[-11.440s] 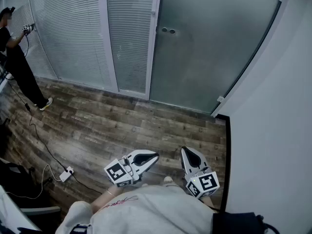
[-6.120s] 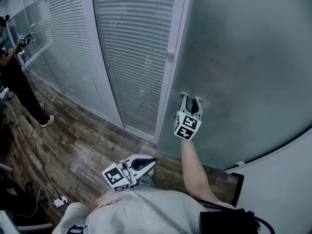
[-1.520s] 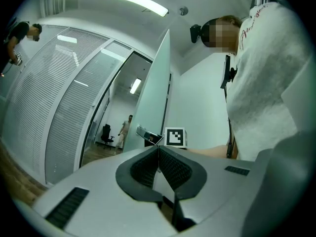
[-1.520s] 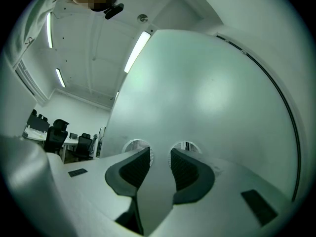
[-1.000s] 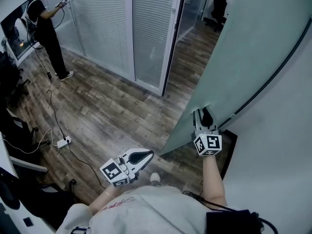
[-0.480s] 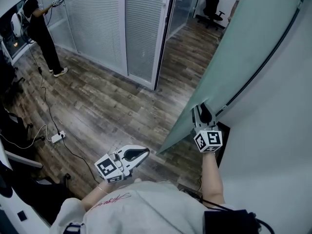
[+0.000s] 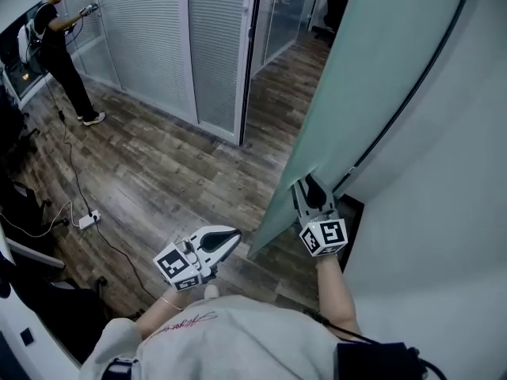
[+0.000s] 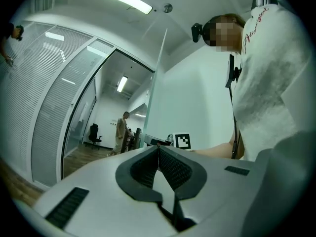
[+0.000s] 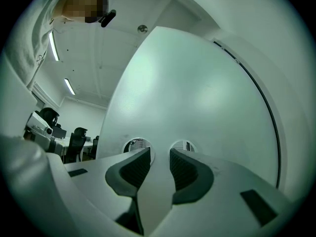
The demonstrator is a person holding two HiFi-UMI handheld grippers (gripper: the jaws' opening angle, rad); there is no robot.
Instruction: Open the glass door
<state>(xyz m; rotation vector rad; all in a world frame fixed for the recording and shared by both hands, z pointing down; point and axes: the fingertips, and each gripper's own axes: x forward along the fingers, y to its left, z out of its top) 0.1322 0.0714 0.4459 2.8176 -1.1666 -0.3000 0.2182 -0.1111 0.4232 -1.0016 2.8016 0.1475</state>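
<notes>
The frosted glass door (image 7: 372, 77) stands swung well open, its free edge toward me, close to the white wall on the right. My right gripper (image 7: 309, 187) is at that edge. In the right gripper view its fingertips sit at the door's two round holes (image 9: 134, 144), and the strip of glass between the holes lies between the jaws: my right gripper (image 9: 159, 154) is shut on it. My left gripper (image 7: 231, 234) hangs low by my waist, apart from the door; its pads (image 8: 170, 164) meet with nothing between them. From there the door (image 8: 153, 98) shows edge-on.
A white wall (image 7: 444, 212) runs close behind the open door. A partition with blinds (image 7: 150, 38) and the dark door frame (image 7: 247, 54) stand ahead. A person (image 7: 59, 46) stands far left. A power strip (image 7: 85, 220) and its cable lie on the wood floor.
The door has swung further open toward the right wall, with my right gripper moving down and left along with it. My left gripper has shifted a little to the right.
</notes>
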